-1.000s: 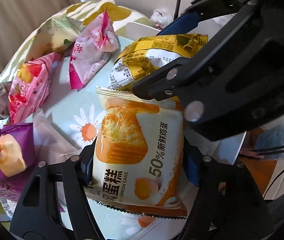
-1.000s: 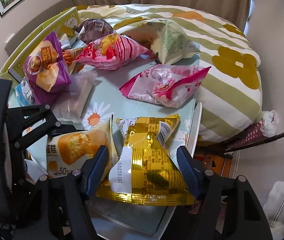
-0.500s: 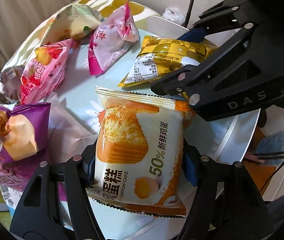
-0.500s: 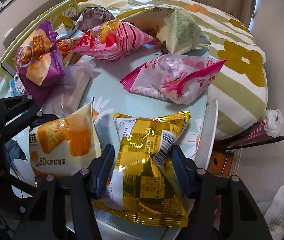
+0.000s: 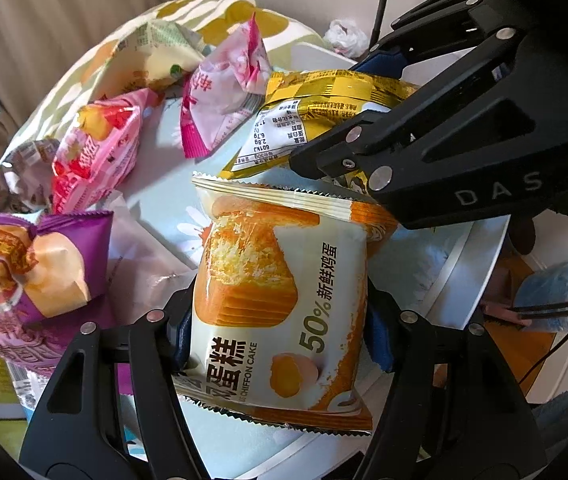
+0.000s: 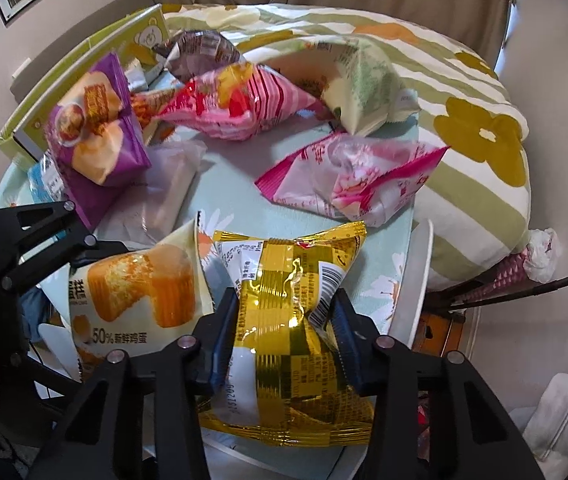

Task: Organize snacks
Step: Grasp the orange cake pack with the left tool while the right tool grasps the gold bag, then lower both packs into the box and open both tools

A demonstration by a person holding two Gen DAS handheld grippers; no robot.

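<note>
My left gripper (image 5: 278, 330) clamps the cake packet (image 5: 280, 300), long axis pointing away from me over the worktop (image 5: 156, 164). My right gripper (image 6: 284, 340) squeezes the gold packet (image 6: 288, 340), whose near end hides behind my jaws.

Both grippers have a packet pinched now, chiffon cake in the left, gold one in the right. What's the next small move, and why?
Probably lift both straight up a little before carrying them off. The left gripper is shut on the chiffon cake packet and the right gripper on the gold packet, side by side and nearly touching over the floral tray, so rising clears the loose snacks.
</note>
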